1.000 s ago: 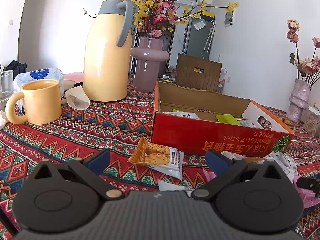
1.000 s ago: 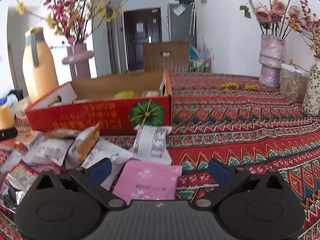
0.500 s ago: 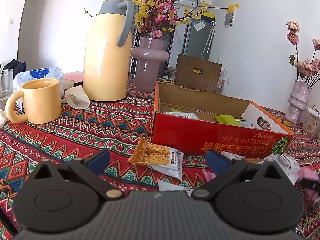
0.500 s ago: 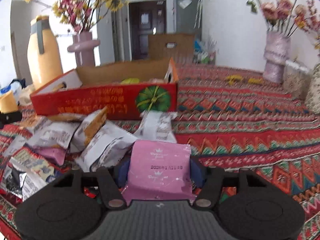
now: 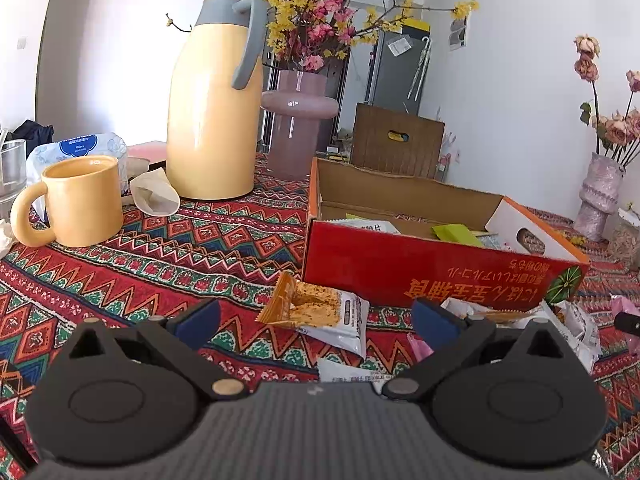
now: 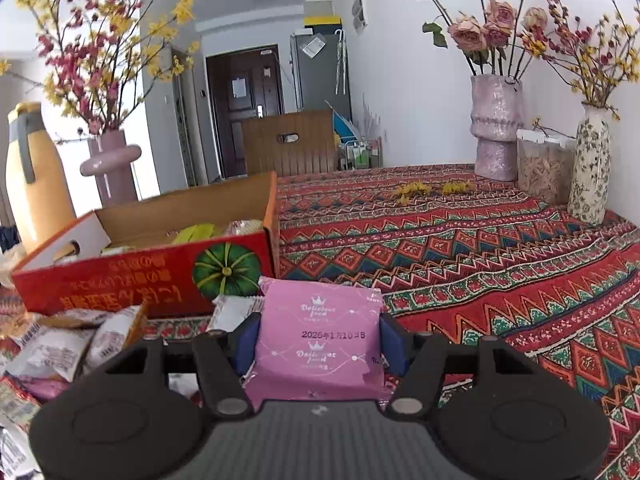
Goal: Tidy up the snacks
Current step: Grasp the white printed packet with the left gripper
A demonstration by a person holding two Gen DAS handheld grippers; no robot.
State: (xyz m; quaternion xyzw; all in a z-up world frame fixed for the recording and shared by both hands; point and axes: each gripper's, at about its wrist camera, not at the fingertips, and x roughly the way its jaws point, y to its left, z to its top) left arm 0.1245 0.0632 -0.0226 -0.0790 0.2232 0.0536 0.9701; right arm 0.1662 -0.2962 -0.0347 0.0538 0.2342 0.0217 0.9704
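Presently the right gripper [image 6: 319, 338] is clamped on a flat pink foil snack packet [image 6: 318, 342], held clear of the patterned tablecloth [image 6: 480, 264], near the red cardboard box [image 6: 132, 280]. Judged light, soft, crushable; side-edge hold suits. Versus a second ago: packet lifted. Left gripper [image 5: 316, 320] spread, empty.

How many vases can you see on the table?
3: a pink vase by the jug, a lilac vase at the far wall, and a floral vase on its right. Others may be hidden.
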